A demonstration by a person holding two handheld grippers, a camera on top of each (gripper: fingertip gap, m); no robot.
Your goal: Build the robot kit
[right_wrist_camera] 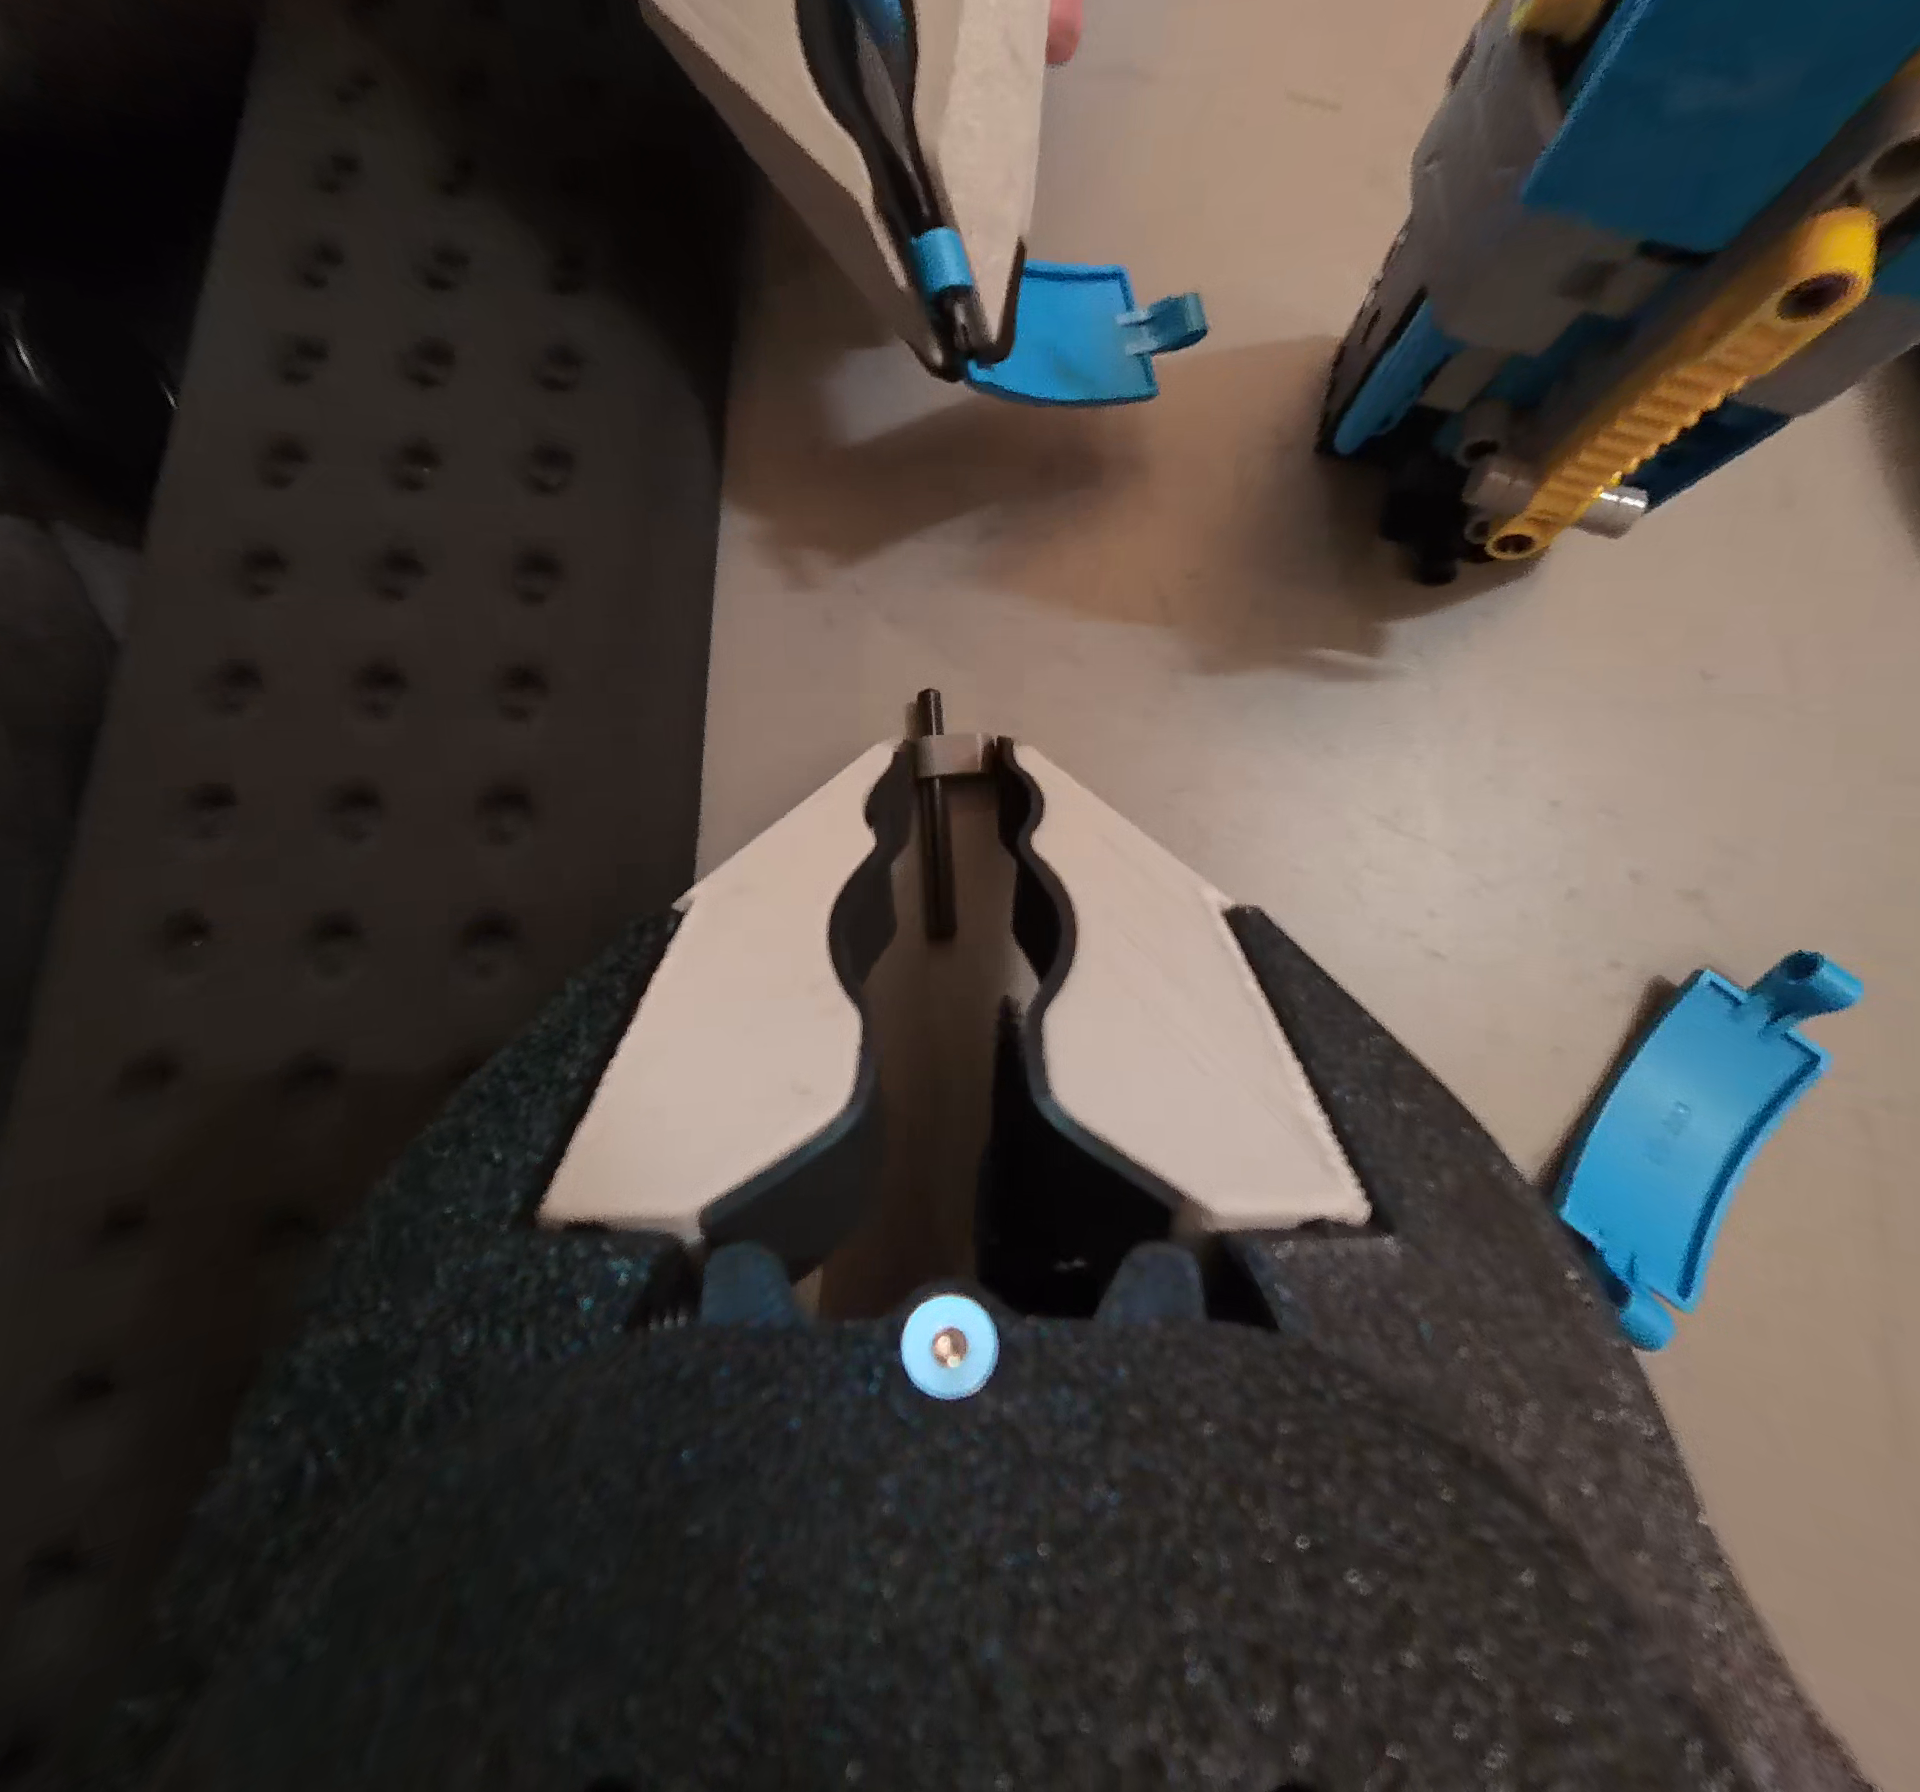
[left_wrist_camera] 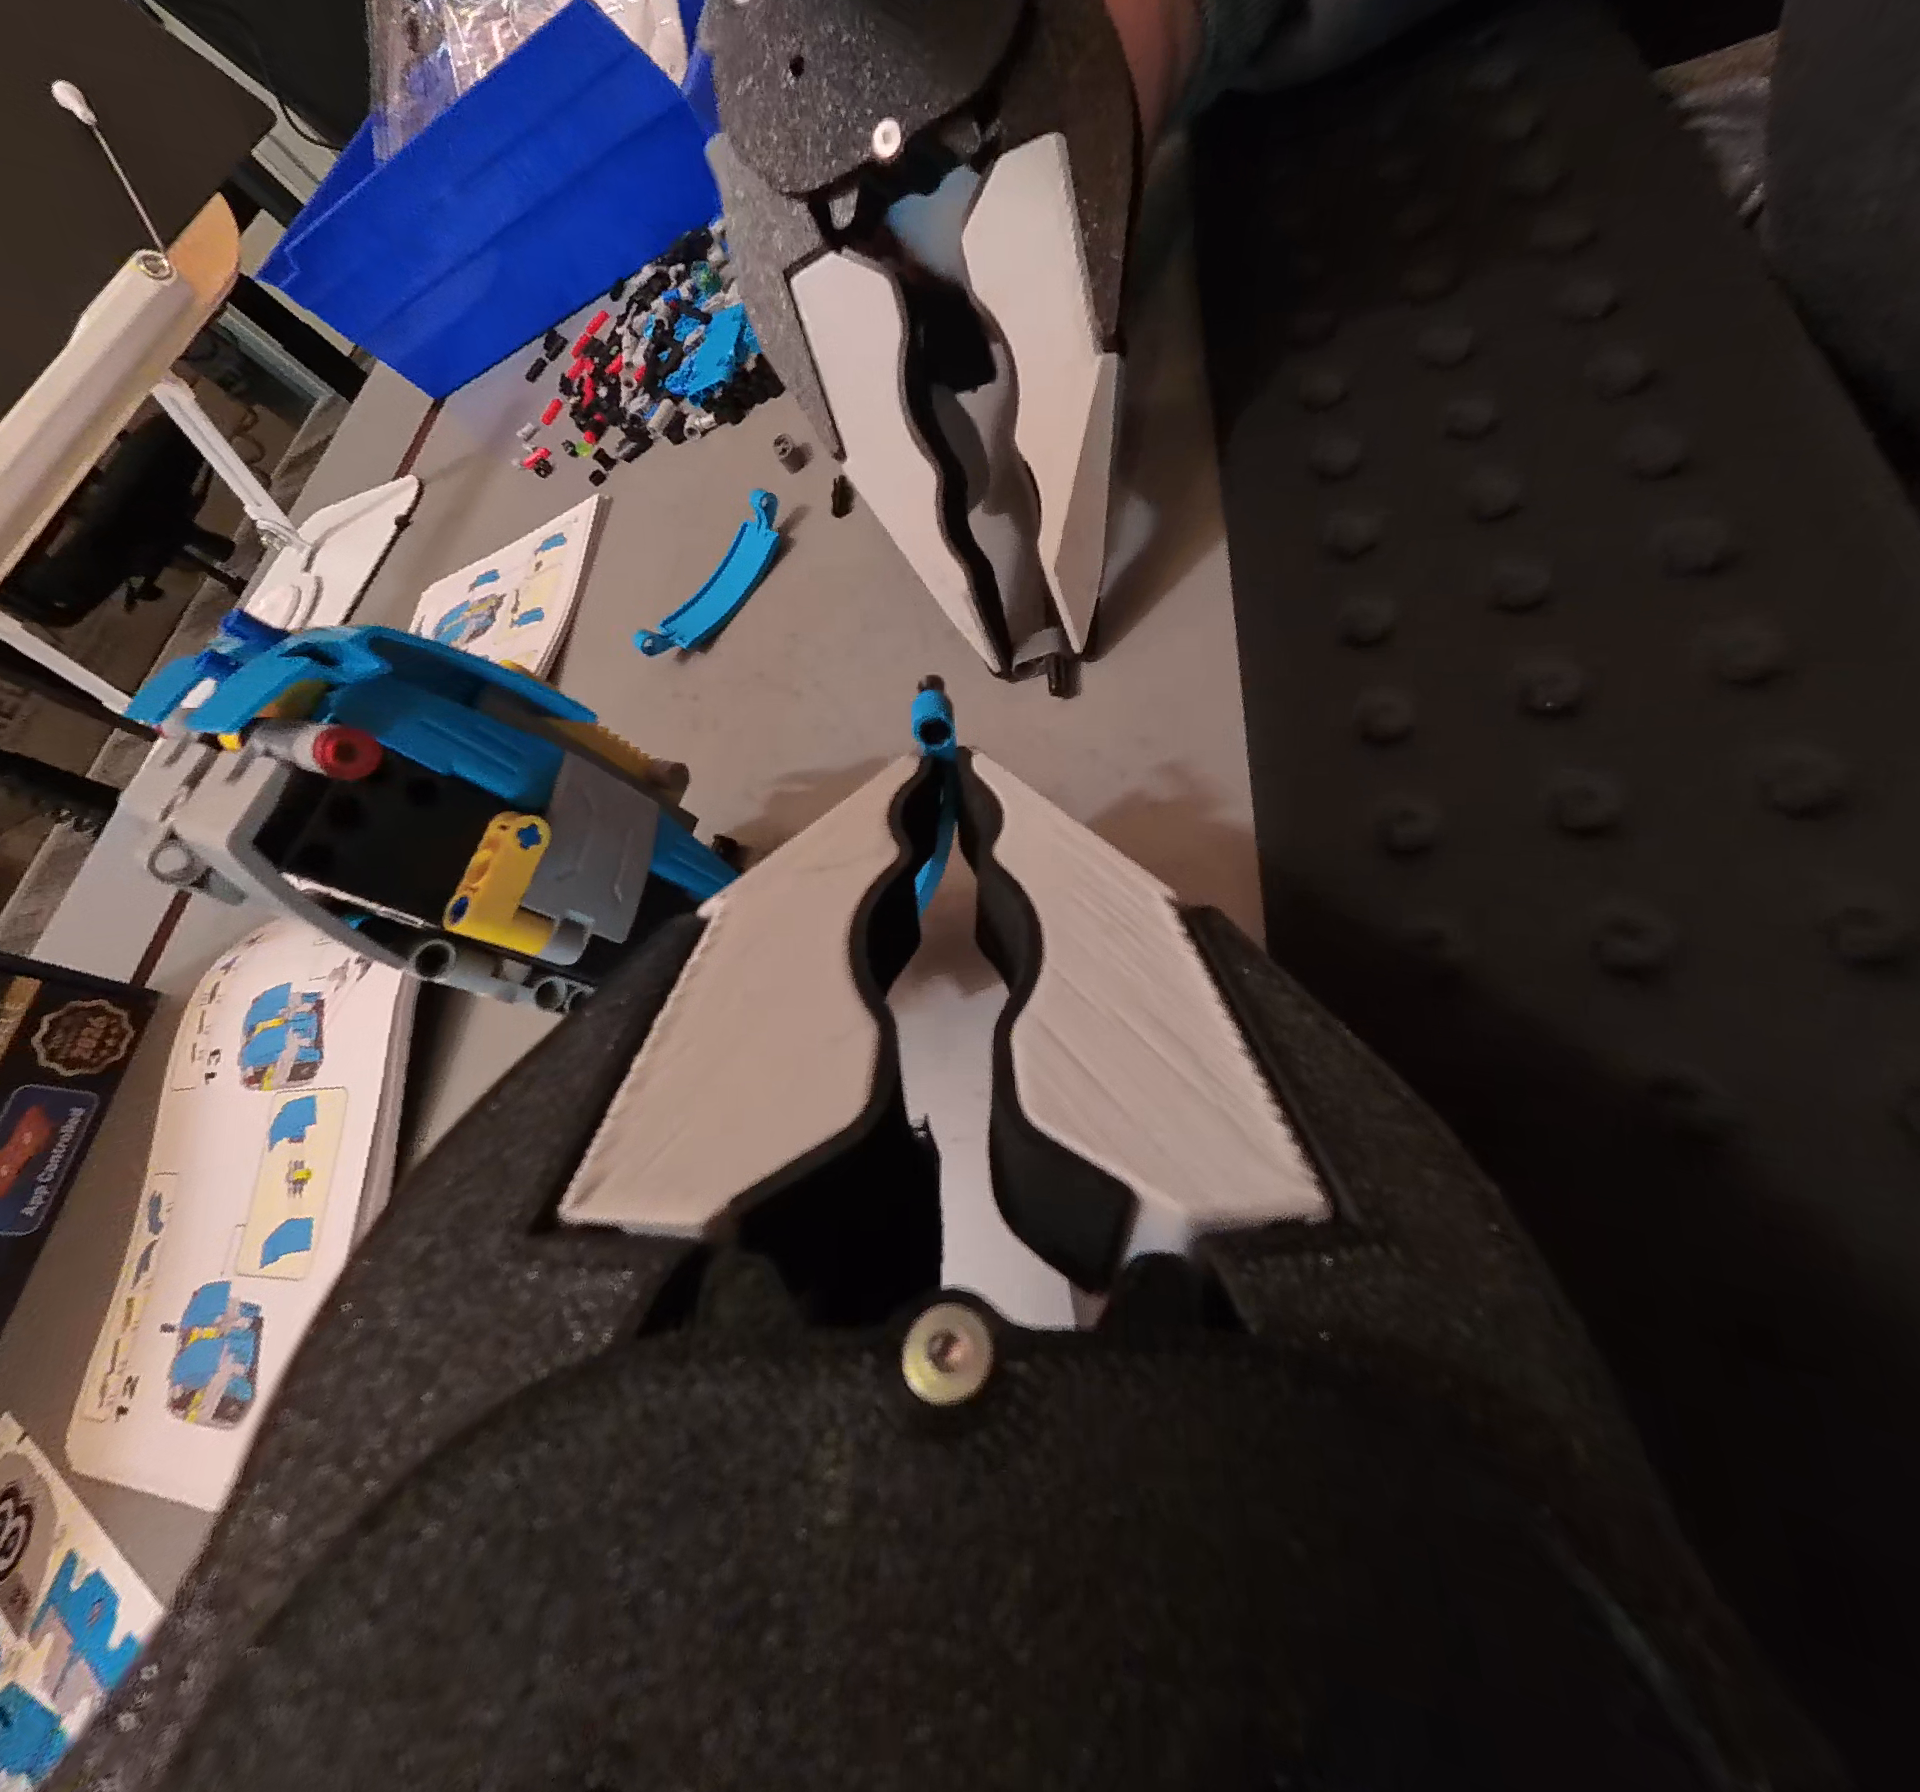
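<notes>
- The grey counter point(left_wrist_camera: 831, 620) carries everything; along its near edge runs a black dimpled mat point(left_wrist_camera: 1558, 703). Only the left wrist view shows the far end: a blue bin point(left_wrist_camera: 499, 215) with clear bags in it, a loose heap of small black, red and blue parts point(left_wrist_camera: 665, 371), open instruction booklets point(left_wrist_camera: 239, 1202) and a white lamp base.
- A part-built model point(left_wrist_camera: 416, 807) of blue, grey, black and yellow pieces stands on the counter, well left of the left gripper. The right wrist view shows it at upper right, with a yellow toothed beam running along its side.
- The left gripper point(left_wrist_camera: 935, 755) is closed on a blue curved panel point(right_wrist_camera: 1070, 340). In its own view only the panel's pin-hole end pokes past the fingertips; the right wrist view shows the broad curved face hanging out sideways from the tips, above the counter, long axis roughly level.
- The right gripper point(right_wrist_camera: 956, 745) is clamped on a small grey bush with a black axle point(right_wrist_camera: 935, 828) through it; the axle lies along the fingers, its tip pointing forward past them. The two grippers face each other, tips near but apart.
- A second blue curved panel point(right_wrist_camera: 1683, 1140) lies flat on the counter, right of the right gripper.
</notes>
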